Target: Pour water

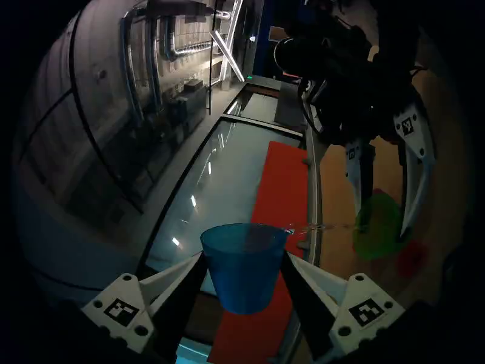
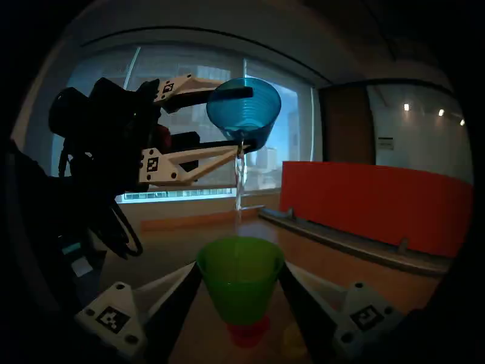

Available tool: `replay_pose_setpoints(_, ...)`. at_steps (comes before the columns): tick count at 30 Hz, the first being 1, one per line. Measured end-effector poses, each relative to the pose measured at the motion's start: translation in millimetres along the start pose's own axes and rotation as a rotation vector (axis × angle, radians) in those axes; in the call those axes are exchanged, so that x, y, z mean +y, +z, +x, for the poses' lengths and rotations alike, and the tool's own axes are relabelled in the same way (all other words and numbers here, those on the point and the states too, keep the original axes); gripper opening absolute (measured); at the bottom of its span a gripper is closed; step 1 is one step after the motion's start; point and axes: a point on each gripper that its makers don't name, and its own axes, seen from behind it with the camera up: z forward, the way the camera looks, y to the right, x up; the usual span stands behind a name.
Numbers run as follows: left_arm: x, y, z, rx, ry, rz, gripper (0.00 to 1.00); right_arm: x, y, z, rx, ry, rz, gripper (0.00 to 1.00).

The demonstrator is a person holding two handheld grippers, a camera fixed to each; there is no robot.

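Between the fingers of the left gripper (image 1: 244, 261), in the left gripper view, sits the blue cup (image 1: 244, 280), clamped on both sides. A thin stream of water (image 1: 315, 228) leaves its rim sideways toward the green cup (image 1: 376, 233), which the right gripper (image 1: 382, 221) grasps farther off, beyond a red panel (image 1: 282, 194).

From the right gripper view, the green cup (image 2: 240, 291) stands upright just ahead of the camera, pinched between the right gripper (image 2: 240, 267) fingers. Above it the left gripper (image 2: 242, 120) holds the blue cup (image 2: 245, 112) tipped, mouth forward, and the water (image 2: 240, 182) falls into the green mouth.

To pour well, I would judge: keep the tilt gentle, keep the blue rim over the green cup's middle, hold the receiver level, and ease back before it fills.
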Motion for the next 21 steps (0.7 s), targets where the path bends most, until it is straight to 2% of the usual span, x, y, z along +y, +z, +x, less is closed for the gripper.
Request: replay_pose_setpoints(21,-2.7,0.9,8.6,0.015,0.071,0.011,0.83,-0.1,-1.2,1.9,0.005,-0.002,-0.001,0.90)
